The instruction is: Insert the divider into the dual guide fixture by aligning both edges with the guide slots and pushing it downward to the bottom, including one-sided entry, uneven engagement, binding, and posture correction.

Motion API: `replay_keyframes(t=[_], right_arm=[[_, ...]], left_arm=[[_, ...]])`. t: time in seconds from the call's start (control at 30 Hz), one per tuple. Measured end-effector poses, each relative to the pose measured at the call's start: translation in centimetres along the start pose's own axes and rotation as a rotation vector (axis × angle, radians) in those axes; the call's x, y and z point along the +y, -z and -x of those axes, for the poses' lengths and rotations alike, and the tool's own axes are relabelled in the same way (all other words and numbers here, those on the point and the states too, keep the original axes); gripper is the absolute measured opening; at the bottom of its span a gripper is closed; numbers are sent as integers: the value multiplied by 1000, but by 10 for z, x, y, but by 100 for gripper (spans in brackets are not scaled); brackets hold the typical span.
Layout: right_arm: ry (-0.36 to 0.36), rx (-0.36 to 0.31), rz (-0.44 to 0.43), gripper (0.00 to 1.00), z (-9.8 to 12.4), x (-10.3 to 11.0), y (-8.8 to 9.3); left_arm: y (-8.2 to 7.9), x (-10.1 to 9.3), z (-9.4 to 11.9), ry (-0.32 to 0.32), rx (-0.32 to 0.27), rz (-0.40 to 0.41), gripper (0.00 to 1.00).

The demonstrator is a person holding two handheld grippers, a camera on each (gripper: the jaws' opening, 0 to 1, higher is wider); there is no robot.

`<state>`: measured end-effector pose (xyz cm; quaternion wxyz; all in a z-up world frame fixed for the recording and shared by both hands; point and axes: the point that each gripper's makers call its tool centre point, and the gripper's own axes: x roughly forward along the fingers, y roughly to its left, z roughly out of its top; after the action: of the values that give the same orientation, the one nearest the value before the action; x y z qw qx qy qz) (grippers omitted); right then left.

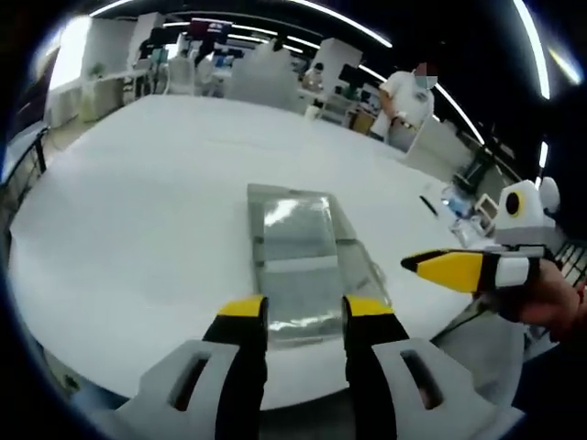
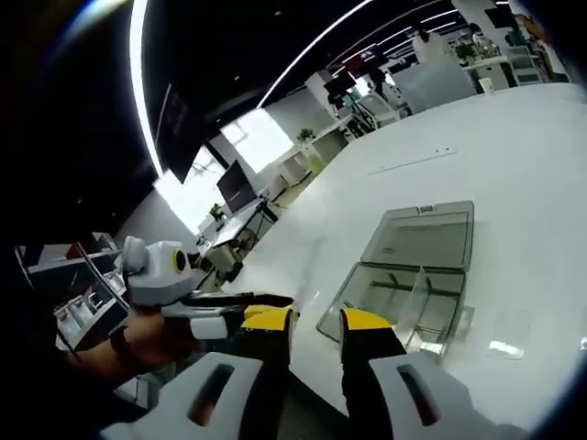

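Observation:
A clear plastic guide fixture (image 1: 298, 252) lies on the white round table, just beyond my left gripper (image 1: 304, 310), which is open with nothing between its yellow tips. In the right gripper view the same fixture (image 2: 381, 291) shows as a tray with its lid (image 2: 424, 236) folded open behind it. A clear divider (image 2: 419, 291) stands upright across the tray. My right gripper (image 2: 317, 323) is open and empty, short of the tray's near corner. The right gripper (image 1: 454, 269) comes in from the right beside the fixture, and the left gripper (image 2: 240, 305) reaches in from the left.
The table edge (image 1: 138, 371) runs close under both grippers. A small clear piece (image 2: 507, 348) lies right of the tray, and a thin strip (image 2: 413, 160) lies farther back. A dark pen (image 1: 428, 203) and small items lie at the right. A person in white (image 1: 408, 96) stands beyond the table.

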<state>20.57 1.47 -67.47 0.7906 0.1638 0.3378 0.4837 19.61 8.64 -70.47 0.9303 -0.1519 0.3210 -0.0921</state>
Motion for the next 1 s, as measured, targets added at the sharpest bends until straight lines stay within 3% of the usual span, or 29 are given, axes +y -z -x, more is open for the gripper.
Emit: replay_keyframes(t=[0.53, 0.87, 1.0], right_arm=[[-21, 5, -9, 14, -4, 16, 8], [11, 30, -1, 14, -7, 9, 12], [13, 9, -25, 13, -7, 7, 10]], left_arm=[[6, -20, 10, 54, -16, 8, 30], [7, -35, 8, 97, -20, -8, 30], [7, -40, 6, 112, -24, 4, 30]])
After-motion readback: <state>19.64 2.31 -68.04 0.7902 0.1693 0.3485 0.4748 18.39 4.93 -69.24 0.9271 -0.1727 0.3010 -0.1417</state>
